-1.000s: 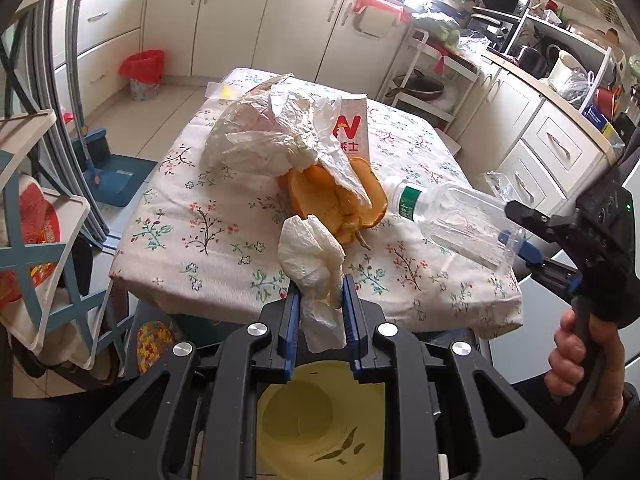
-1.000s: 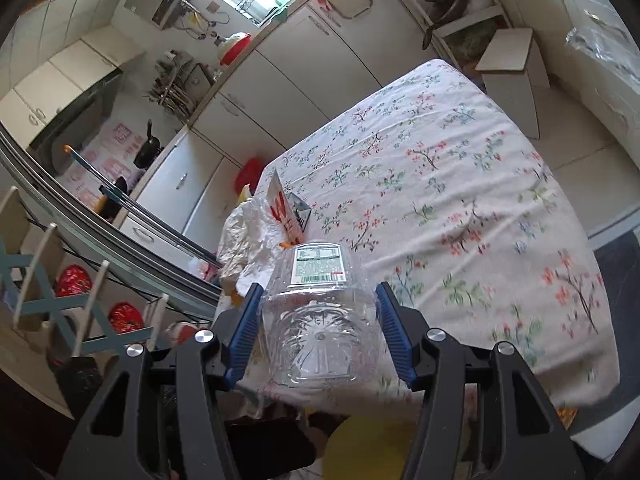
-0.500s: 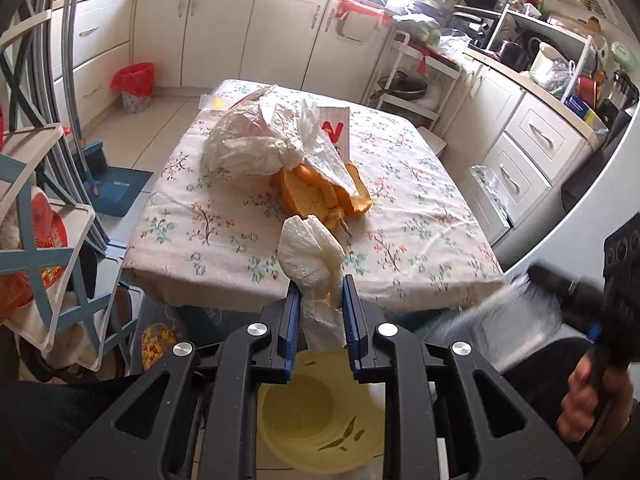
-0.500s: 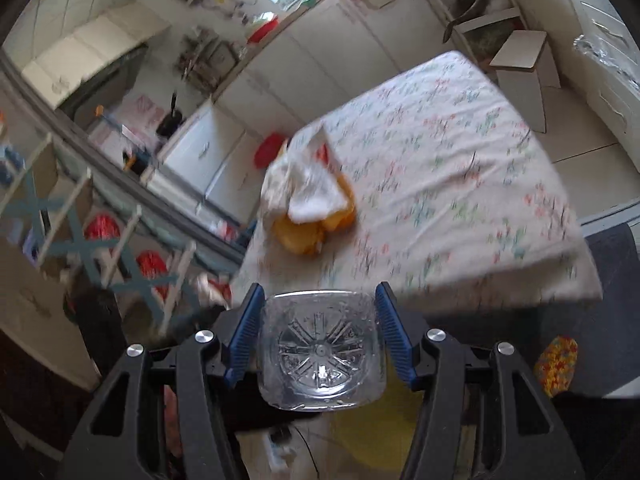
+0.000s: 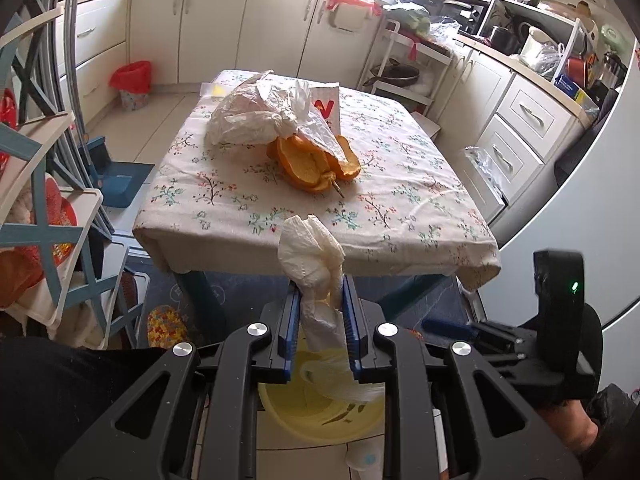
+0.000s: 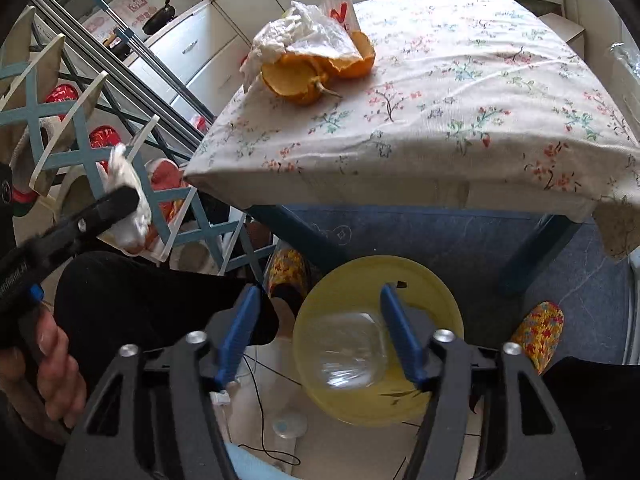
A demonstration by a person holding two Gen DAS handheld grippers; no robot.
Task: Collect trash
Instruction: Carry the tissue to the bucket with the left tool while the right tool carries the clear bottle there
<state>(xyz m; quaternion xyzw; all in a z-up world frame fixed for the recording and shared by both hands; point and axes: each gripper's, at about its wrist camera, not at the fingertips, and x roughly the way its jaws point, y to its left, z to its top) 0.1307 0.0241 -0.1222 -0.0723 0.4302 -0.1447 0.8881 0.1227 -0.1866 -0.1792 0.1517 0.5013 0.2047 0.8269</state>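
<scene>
Hanging above the yellow bin [image 6: 432,288] on the floor, the right gripper [image 6: 320,332] has its blue jaws spreading apart, and the clear plastic bottle [image 6: 348,354] sits blurred between them, low inside the bin's mouth, with gaps showing on both sides so the pads no longer press on it. A second ago that bottle was clamped firmly in the same jaws and held out over the floral tablecloth [image 6: 460,92]; half a second ago it was already off the table edge, and now the bin fills the view beneath it.

The left gripper [image 5: 319,320] is clenched on a crumpled white tissue [image 5: 312,248], exactly as in both earlier frames. It has drawn back from the table [image 5: 400,216], so the near edge and the blue table legs now show, and the bin lies directly under its jaws.

On the table, the orange peels [image 5: 312,164] rest beside the crumpled white plastic bag [image 5: 256,120], with a red-and-white paper packet [image 5: 326,108] behind them; none of these has shifted. A hand [image 6: 52,364] grips the left tool's handle at the lower left of the right wrist view.
</scene>
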